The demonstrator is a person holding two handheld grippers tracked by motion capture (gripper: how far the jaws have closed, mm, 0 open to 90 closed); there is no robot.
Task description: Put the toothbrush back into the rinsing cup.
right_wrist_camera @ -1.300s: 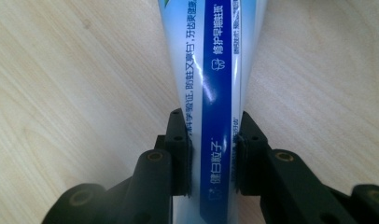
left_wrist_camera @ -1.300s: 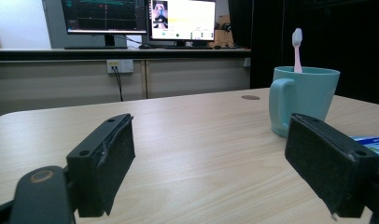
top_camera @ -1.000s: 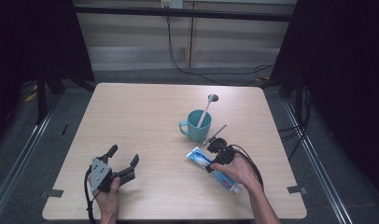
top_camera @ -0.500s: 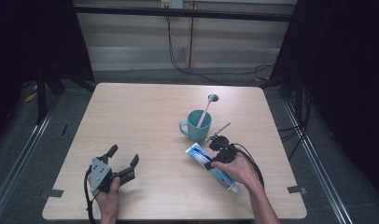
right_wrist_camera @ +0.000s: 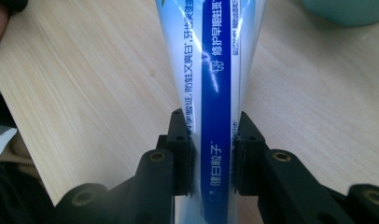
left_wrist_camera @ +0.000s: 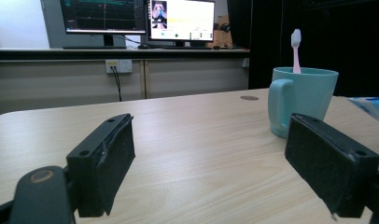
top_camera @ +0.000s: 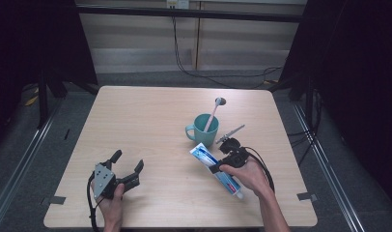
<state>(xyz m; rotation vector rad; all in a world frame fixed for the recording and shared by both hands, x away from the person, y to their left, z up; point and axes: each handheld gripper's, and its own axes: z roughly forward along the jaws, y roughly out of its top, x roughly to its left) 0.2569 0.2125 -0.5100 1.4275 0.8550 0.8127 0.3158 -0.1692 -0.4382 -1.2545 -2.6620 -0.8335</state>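
Toothpaste tube (right_wrist_camera: 214, 84): white and pale blue body with a dark blue band carrying white printed characters along its length. In the high view the toothpaste tube (top_camera: 218, 170) lies at lower right of centre, slanting from its flat end at upper left down to its white cap at lower right; whether it rests on the table (top_camera: 150, 116) or is raised just off it cannot be told. The right gripper (right_wrist_camera: 213, 149) is clamped on the tube, one black jaw pressing each side of the body. In the right gripper view the tube's flat end is cut off by the top edge and its cap end is hidden below the jaws.

Just above the tube in the high view stands a teal mug (top_camera: 203, 128) with a pink toothbrush (top_camera: 214, 110) leaning in it. In the right gripper view only a sliver of the mug shows at upper right.

The left gripper (top_camera: 124, 170), at lower left of the high view, rests with jaws wide apart and nothing between them. Its own view shows the mug (left_wrist_camera: 300, 100) at right; a pale blue object is cut off at the right edge and cannot be made out clearly.
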